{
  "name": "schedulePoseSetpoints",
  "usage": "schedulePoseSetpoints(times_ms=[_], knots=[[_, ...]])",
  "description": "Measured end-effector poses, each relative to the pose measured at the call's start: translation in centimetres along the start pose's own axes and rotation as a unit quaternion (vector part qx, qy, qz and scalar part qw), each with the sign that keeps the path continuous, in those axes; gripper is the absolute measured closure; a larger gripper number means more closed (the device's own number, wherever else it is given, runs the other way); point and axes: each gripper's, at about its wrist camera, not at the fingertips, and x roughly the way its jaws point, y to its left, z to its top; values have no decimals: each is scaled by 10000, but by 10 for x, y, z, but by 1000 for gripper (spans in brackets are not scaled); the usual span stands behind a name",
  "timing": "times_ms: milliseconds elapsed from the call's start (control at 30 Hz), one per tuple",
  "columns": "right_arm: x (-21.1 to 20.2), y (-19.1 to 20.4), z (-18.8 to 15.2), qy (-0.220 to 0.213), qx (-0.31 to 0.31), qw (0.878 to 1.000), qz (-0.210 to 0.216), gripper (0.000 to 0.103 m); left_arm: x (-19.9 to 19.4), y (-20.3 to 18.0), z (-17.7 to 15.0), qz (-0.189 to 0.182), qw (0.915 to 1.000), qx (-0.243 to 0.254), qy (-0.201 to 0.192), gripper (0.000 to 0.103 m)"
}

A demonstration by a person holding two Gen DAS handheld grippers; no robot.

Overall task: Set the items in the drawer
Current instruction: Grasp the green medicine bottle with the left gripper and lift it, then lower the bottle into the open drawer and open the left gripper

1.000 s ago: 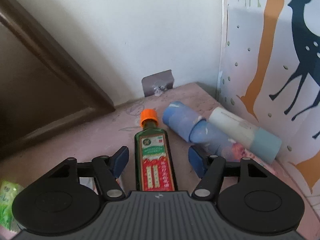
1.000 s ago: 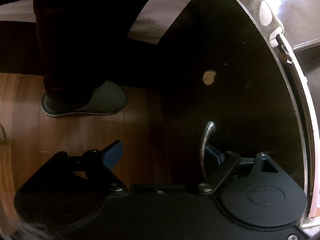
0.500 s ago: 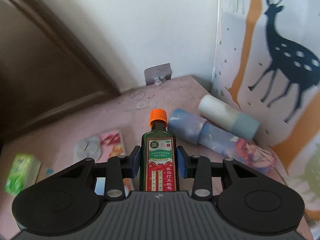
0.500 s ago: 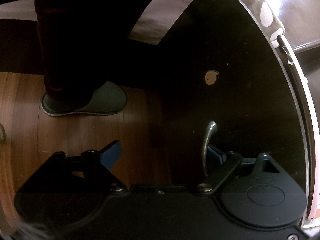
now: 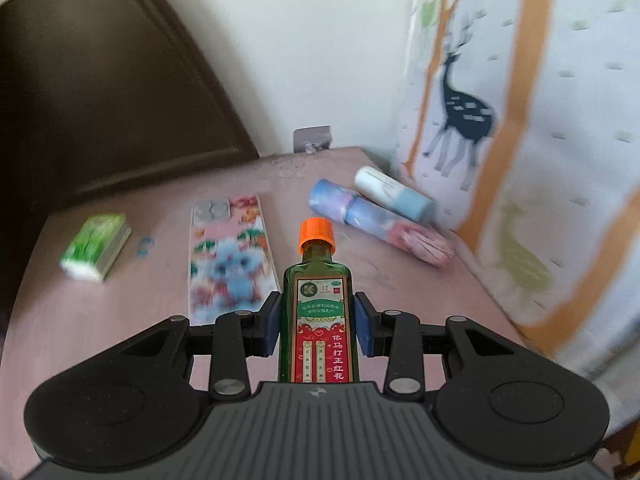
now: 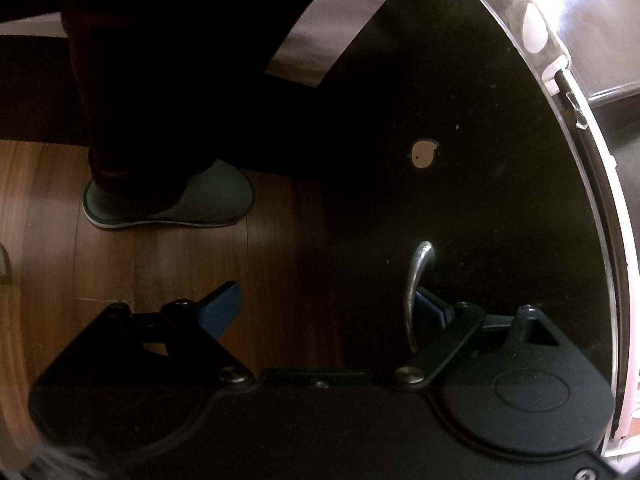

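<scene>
My left gripper [image 5: 316,322] is shut on a green glass bottle [image 5: 318,312] with an orange cap and red label, held above the pink tabletop [image 5: 140,320]. On the table lie a blue floral tube [image 5: 376,226], a white and light-blue tube [image 5: 394,194], a cartoon-printed flat pack [image 5: 230,256] and a green box [image 5: 98,246]. My right gripper [image 6: 328,308] is open beside the dark drawer front [image 6: 460,120]; its right finger sits behind the curved metal handle [image 6: 416,284], its left finger is over the wooden floor.
A deer-print curtain [image 5: 520,140] hangs along the table's right side. A dark headboard [image 5: 100,100] stands to the left, a white wall behind. In the right wrist view a slippered foot [image 6: 176,200] stands on the wooden floor [image 6: 120,272].
My left gripper has closed on the green bottle and lifted it back from the table, so more of the tabletop shows. The right gripper has stayed at the drawer handle.
</scene>
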Motion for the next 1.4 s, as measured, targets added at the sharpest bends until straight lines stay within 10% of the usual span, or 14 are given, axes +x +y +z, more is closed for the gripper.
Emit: schedulePoseSetpoints(times_ms=[400, 633, 1067, 1400], knots=[[0, 2, 0, 23, -37, 10000, -9, 12, -91, -20, -122, -692, 9972, 193, 191, 67], [0, 3, -1, 36, -16, 10000, -17, 10, -48, -9, -175, -613, 9917, -142, 1120, 67], [2, 2, -1, 14, -9, 10000, 1, 6, 7, -73, -206, -1295, 9583, 1639, 1948, 67], [0, 3, -4, -31, -89, 10000, -1, 7, 17, -72, -212, -1162, 9619, 1482, 1984, 49]])
